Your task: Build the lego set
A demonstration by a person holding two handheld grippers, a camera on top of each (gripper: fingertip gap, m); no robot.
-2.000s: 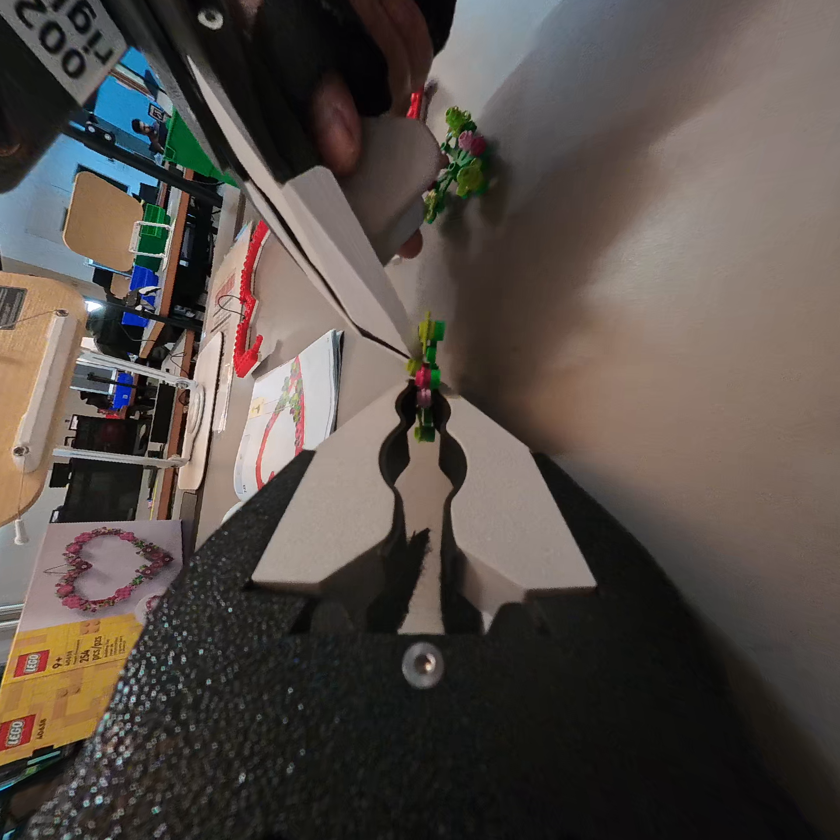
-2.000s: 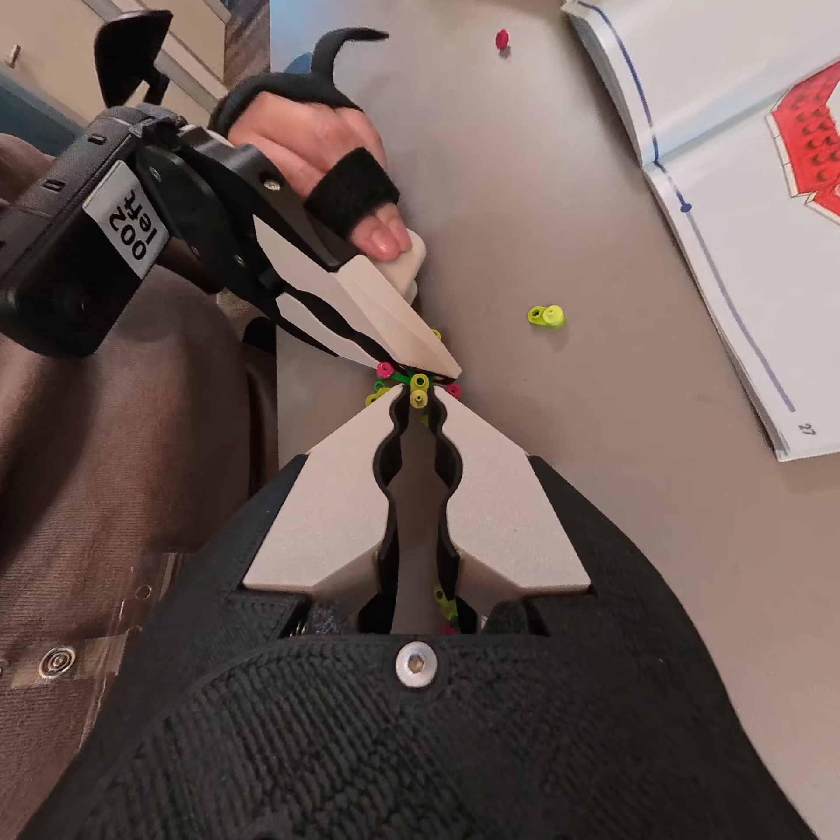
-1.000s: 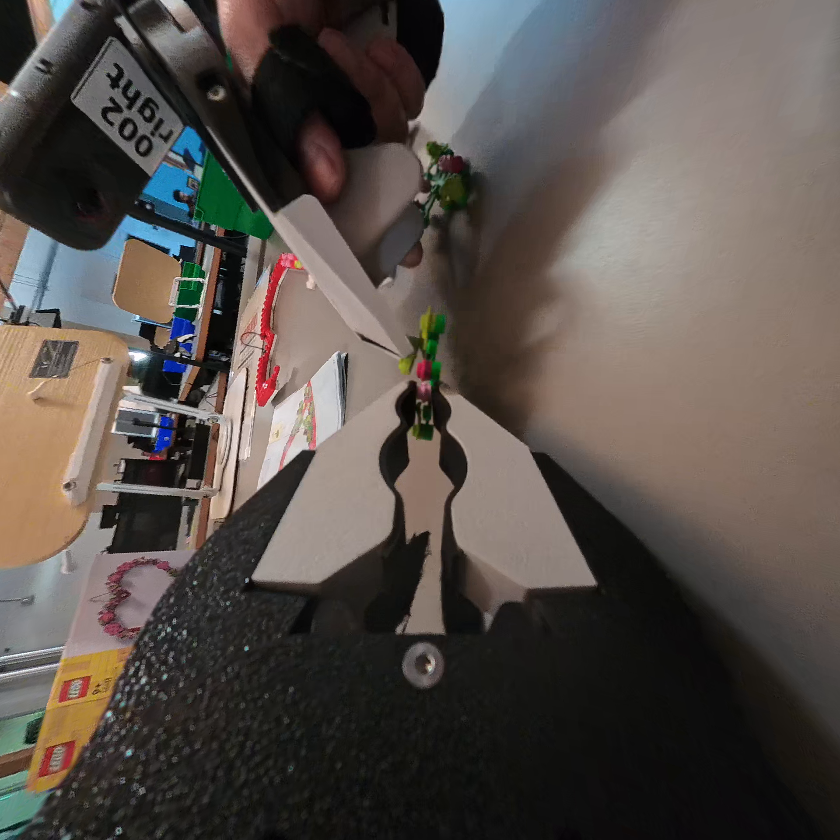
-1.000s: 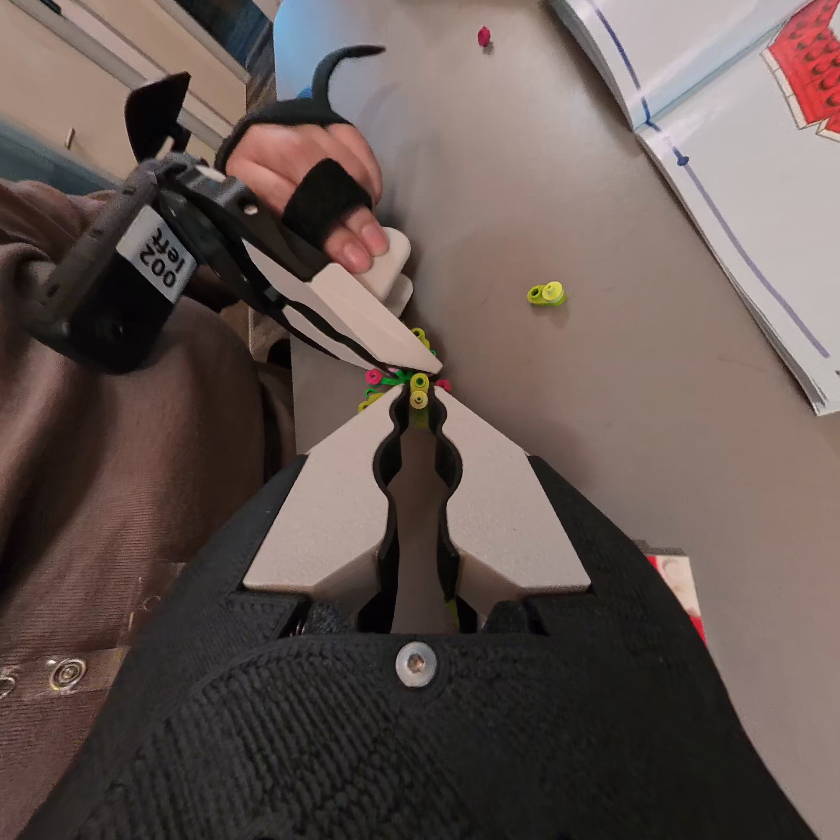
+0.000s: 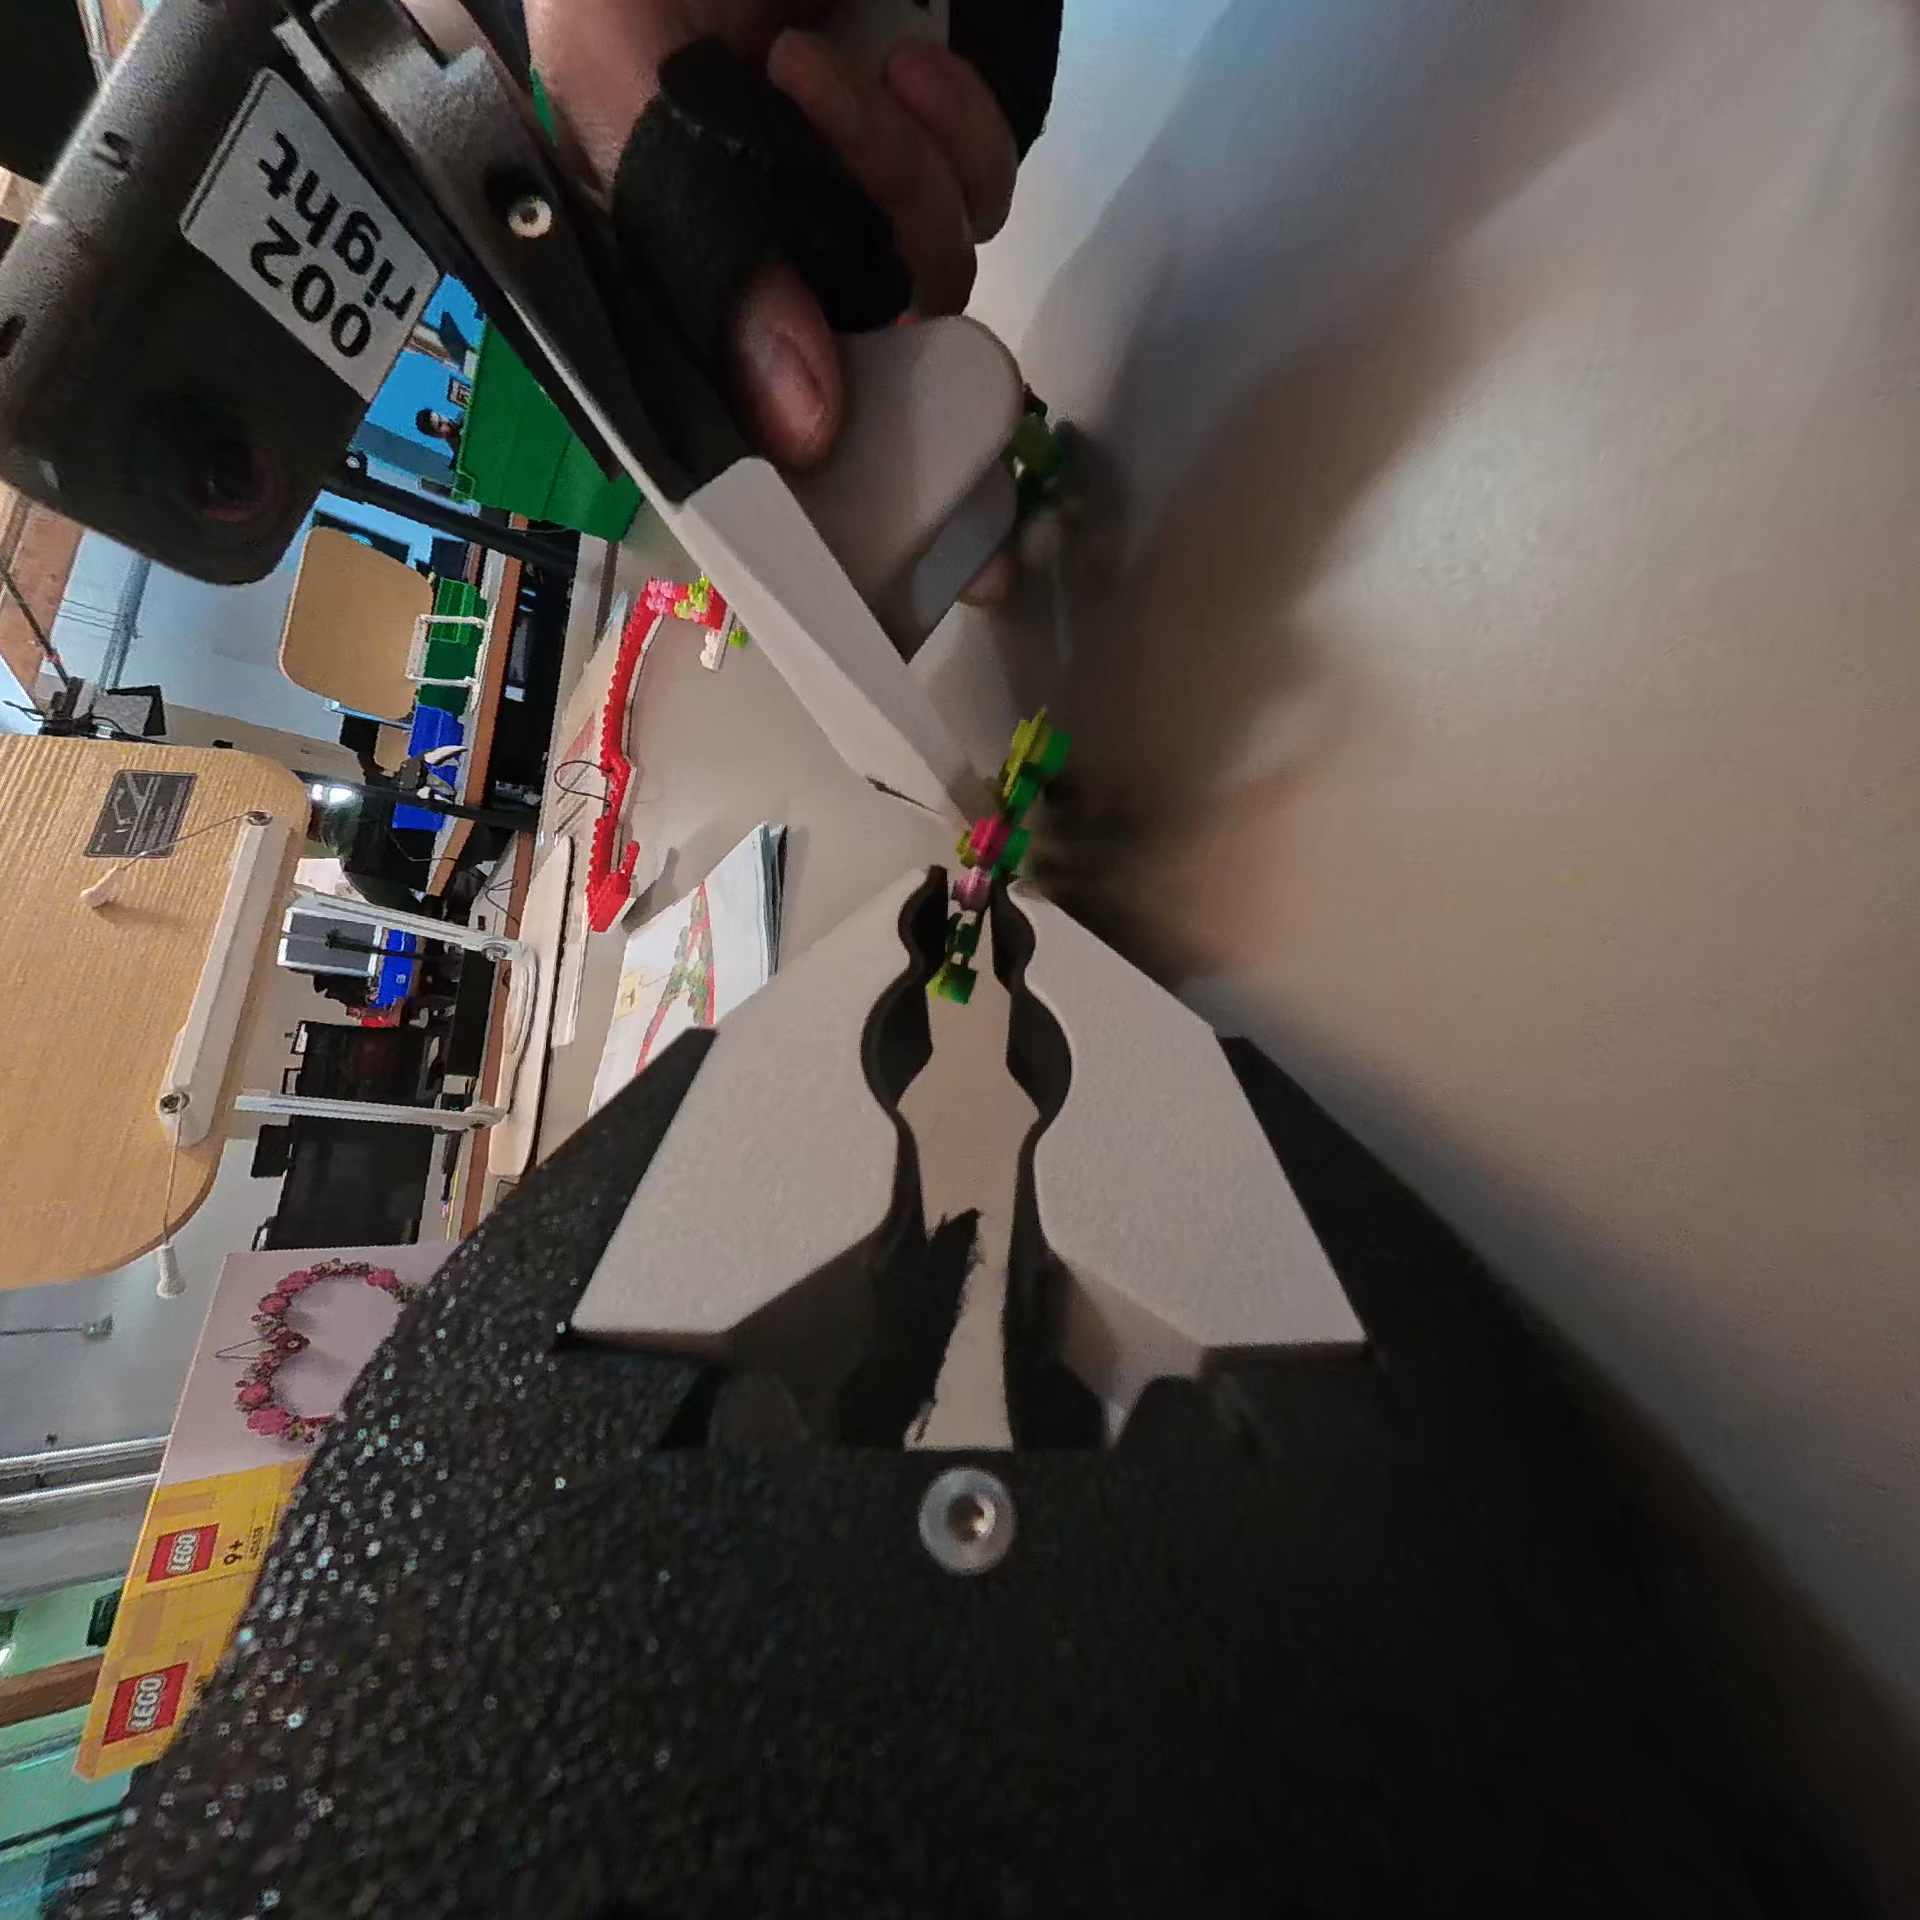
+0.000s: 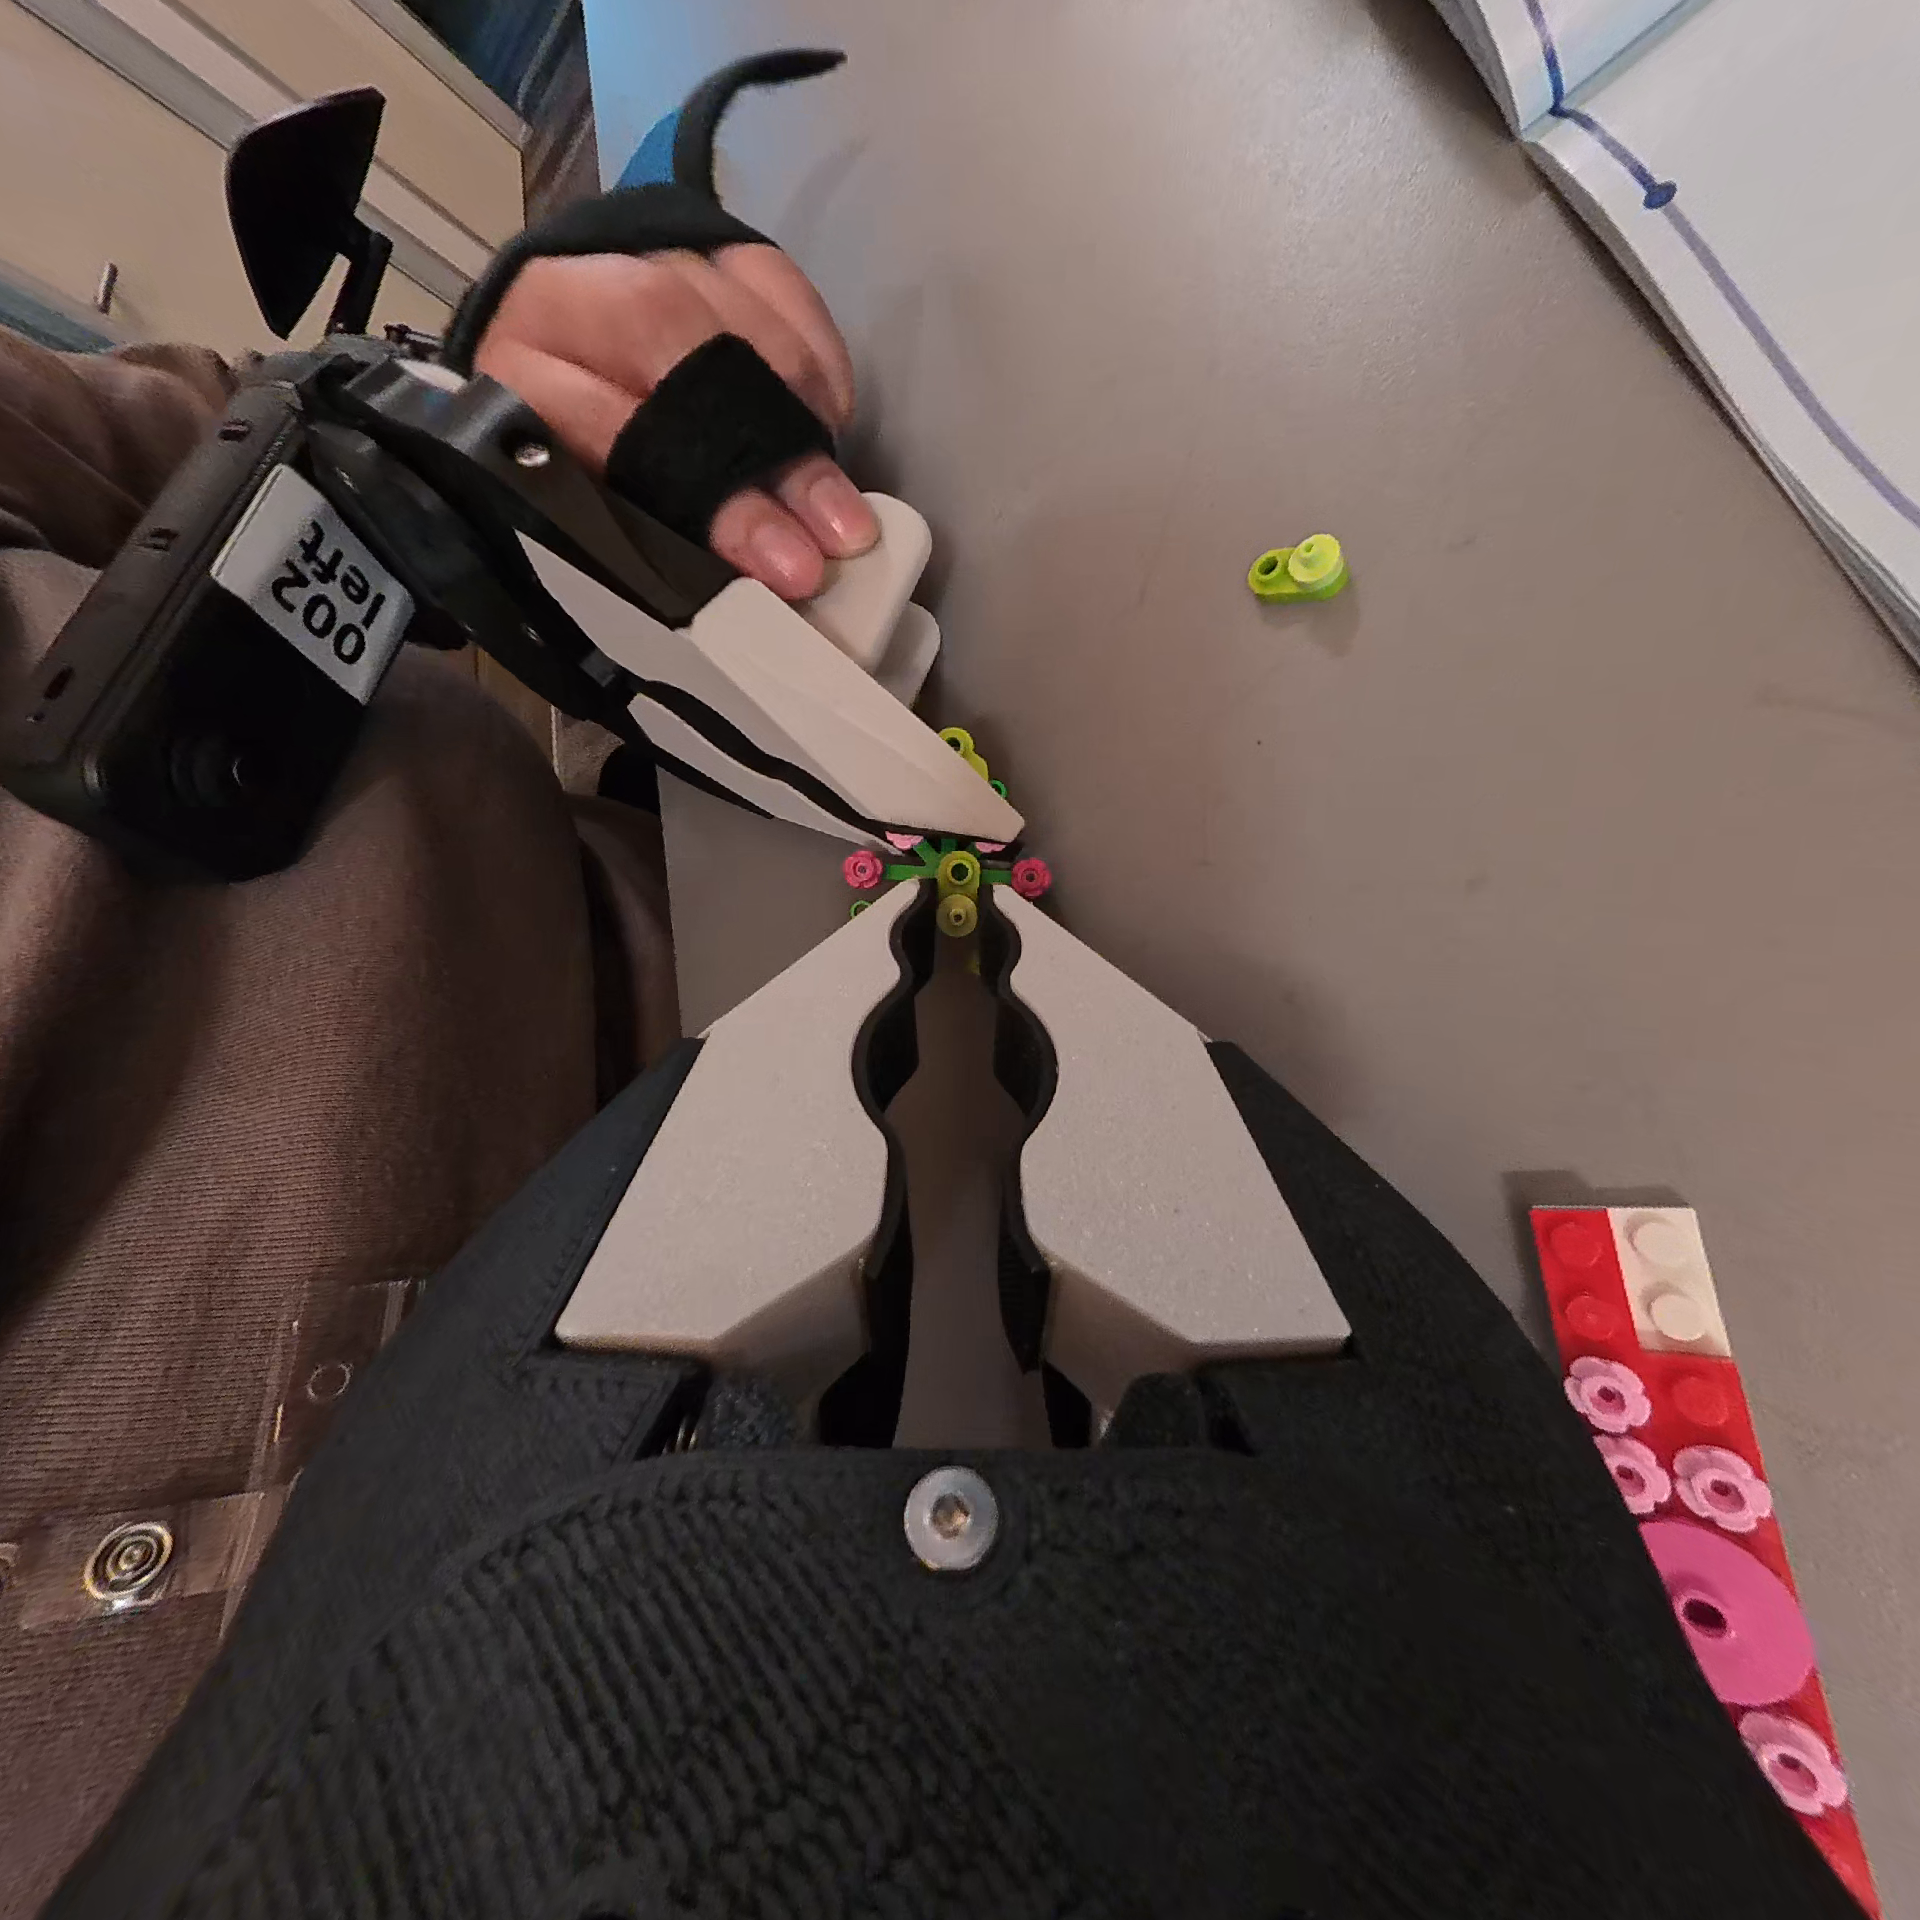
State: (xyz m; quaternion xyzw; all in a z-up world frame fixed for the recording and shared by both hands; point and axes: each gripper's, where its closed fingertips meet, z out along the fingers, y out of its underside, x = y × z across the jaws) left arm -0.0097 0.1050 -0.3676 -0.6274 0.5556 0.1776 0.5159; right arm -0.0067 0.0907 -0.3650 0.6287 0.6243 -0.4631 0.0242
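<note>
At centre of the right wrist view we see the right tongs (image 6: 956,906) clenched on a lime stud piece (image 6: 956,896) that belongs to a small green sprig with pink flowers (image 6: 940,871). Coming in from the upper left of that frame, the left tongs (image 6: 987,831) are pinched shut on the far side of the same sprig, tips touching it. Both pairs of tongs meet over the grey desk (image 6: 1351,935).

Centre of the left wrist view: the left tongs (image 5: 977,899) grip the sprig (image 5: 997,831) edge-on; the right tongs (image 5: 951,805) touch it from the upper left, a gloved hand (image 5: 790,187) on their handle.

Loose on the desk, centre right of the right wrist view, lies a lime two-stud piece (image 6: 1299,569), well apart from the sprig. Lower right: a red plate with pink flowers and a white brick (image 6: 1683,1455). Upper right: an open instruction booklet (image 6: 1766,260). In the left wrist view a second sprig (image 5: 1039,468), blurred, lies behind the hand; the set's box (image 5: 208,1507) stands at lower left.
</note>
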